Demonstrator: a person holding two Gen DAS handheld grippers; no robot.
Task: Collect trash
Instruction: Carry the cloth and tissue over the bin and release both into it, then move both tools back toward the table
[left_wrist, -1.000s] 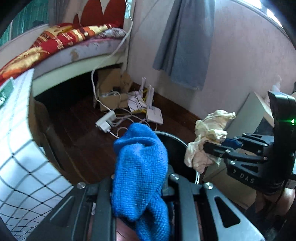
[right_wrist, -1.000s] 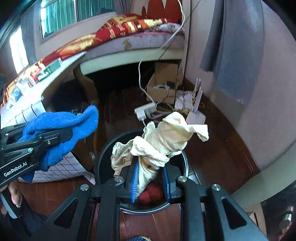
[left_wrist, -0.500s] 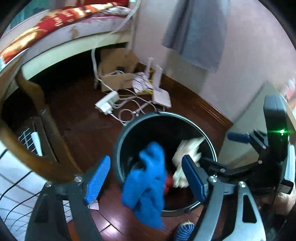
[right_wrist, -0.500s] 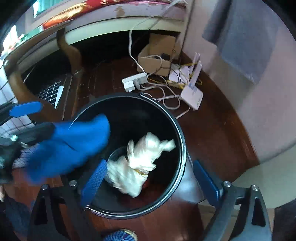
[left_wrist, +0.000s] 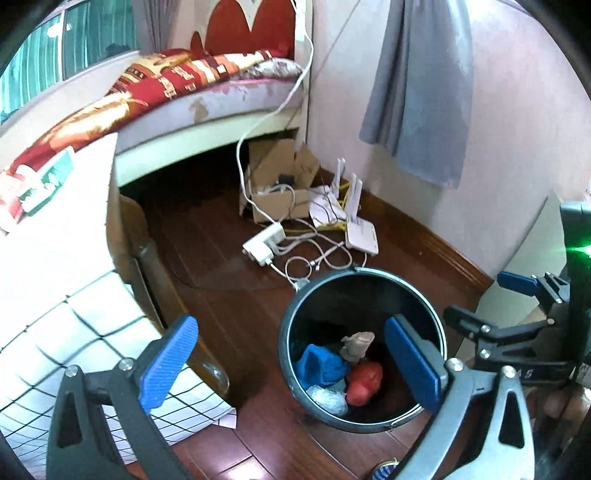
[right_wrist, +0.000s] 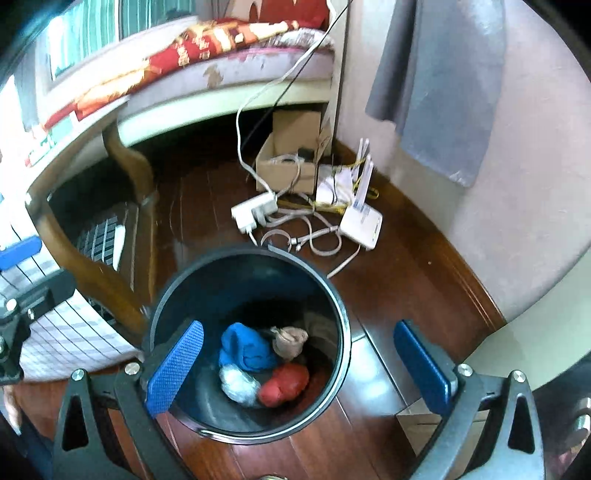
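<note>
Blue cloth (right_wrist: 245, 349), cream rag (right_wrist: 290, 341) dropped into bin (right_wrist: 341, 332) — both claws wide, empty.

We see a dark wood floor (left_wrist: 221, 266), a bed (left_wrist: 207, 96) far left, and a grey curtain (left_wrist: 417, 85) on the pink wall (left_wrist: 517, 122) right.

Left black two-finger gripper with blue pads (left_wrist: 291, 360): jaws spread wide, nothing between them, pointed forward and down. Right black two-finger gripper with blue pads (right_wrist: 301, 363): jaws equally wide, empty, same downward tilt. Right unit visible at 3 o'clock in left wrist view; left unit at 9 o'clock in right wrist view.
</note>
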